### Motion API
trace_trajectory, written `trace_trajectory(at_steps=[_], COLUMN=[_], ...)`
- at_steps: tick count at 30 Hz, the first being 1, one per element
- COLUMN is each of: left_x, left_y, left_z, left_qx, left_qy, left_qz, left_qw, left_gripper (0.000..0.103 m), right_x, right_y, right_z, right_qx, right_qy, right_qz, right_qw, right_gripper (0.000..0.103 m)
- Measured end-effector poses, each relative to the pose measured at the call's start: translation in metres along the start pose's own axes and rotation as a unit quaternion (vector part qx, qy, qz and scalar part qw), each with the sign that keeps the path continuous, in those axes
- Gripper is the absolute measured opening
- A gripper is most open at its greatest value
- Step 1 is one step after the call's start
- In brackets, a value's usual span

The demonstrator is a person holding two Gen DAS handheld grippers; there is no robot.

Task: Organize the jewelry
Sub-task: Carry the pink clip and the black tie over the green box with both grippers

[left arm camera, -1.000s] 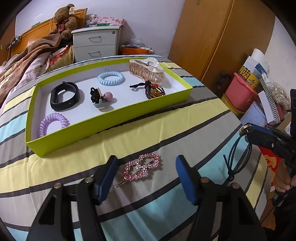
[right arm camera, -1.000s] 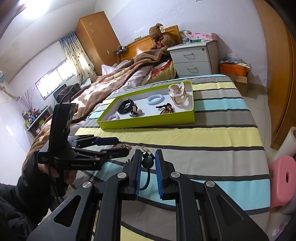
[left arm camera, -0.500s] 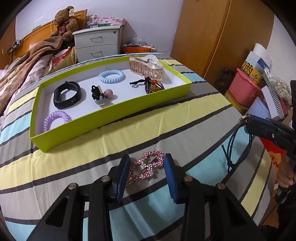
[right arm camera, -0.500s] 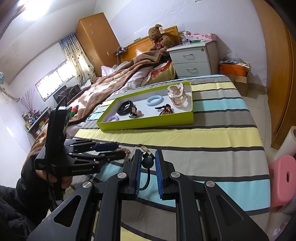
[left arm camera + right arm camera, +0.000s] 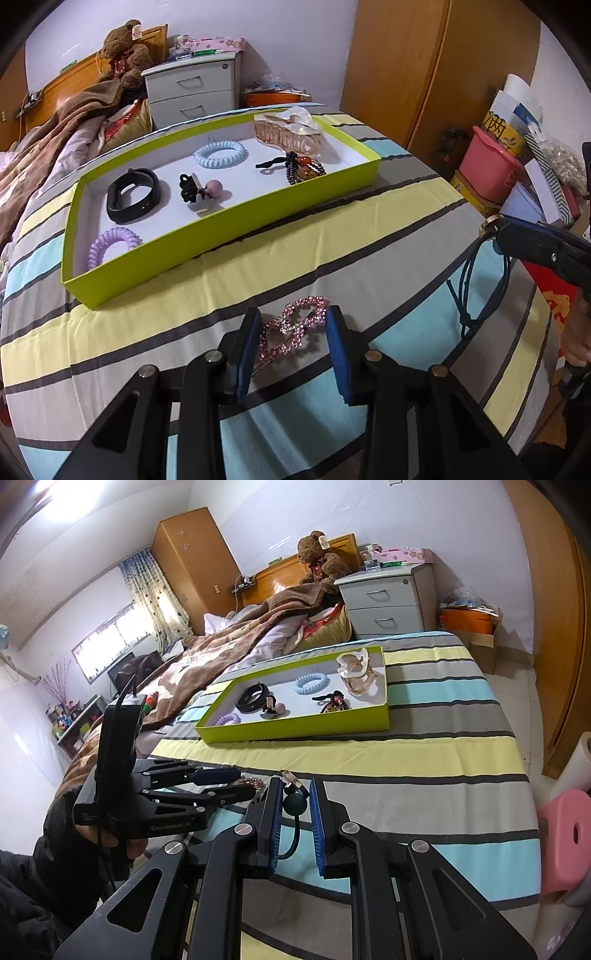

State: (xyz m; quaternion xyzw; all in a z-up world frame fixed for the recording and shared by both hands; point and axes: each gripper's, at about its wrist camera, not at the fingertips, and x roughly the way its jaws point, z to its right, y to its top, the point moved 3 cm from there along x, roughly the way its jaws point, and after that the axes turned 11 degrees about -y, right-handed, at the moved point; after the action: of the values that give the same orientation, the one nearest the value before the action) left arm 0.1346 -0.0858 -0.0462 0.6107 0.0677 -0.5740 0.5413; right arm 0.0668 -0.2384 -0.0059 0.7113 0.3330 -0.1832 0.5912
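**Both grippers at work beside the tray**

The left gripper [image 5: 291,332] is low over the striped bedspread [image 5: 332,251], its jaws narrowed around a pink rhinestone clip [image 5: 293,330]. The left pad sits against the clip's edge; a sliver of gap shows at the right pad, so a firm grip cannot be confirmed. The clip's lower end is hidden behind the left finger [image 5: 245,354]. From the right wrist view only a bit of the clip [image 5: 251,782] shows past the left gripper [image 5: 236,784].

The right gripper [image 5: 295,808] has its jaws close together with a dark ball [image 5: 294,804] between them. A dark cord [image 5: 291,843] hangs down from the ball, and a small gold ring [image 5: 290,775] sticks out just beyond the tips. Whether the pads press the ball on both sides is hard to tell; a thin gap appears on the right. In the left wrist view the cord [image 5: 476,291] dangles in a loop under the right gripper [image 5: 495,229], whose body is cut off by the frame edge.

Ahead of both jaws lies a green tray [image 5: 229,229] holding a black band [image 5: 133,194], a purple coil [image 5: 112,243], a blue coil [image 5: 219,153], a black claw with a pink ball [image 5: 201,190], a beaded tie [image 5: 301,170] and a clear clip [image 5: 290,131].
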Motion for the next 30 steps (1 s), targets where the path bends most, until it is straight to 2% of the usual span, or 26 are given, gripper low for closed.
trace_trajectory(at_steps=[15, 30], left_x=[-0.029, -0.054], left_y=[0.016, 0.041], left_z=[-0.001, -0.013], left_qx=[-0.003, -0.01], left_qy=[0.021, 0.043], left_qz=[0.038, 0.074], left_qw=[0.999, 0.9963], left_gripper=[0.037, 0.037], right_x=[0.0, 0.01], right_y=[0.016, 0.049], right_z=[-0.004, -0.008], right_qx=[-0.007, -0.024], right_qy=[-0.002, -0.007], right_qz=[0.014, 0.027], right_qw=[1.0, 0.999], right_gripper=[0.015, 0.015])
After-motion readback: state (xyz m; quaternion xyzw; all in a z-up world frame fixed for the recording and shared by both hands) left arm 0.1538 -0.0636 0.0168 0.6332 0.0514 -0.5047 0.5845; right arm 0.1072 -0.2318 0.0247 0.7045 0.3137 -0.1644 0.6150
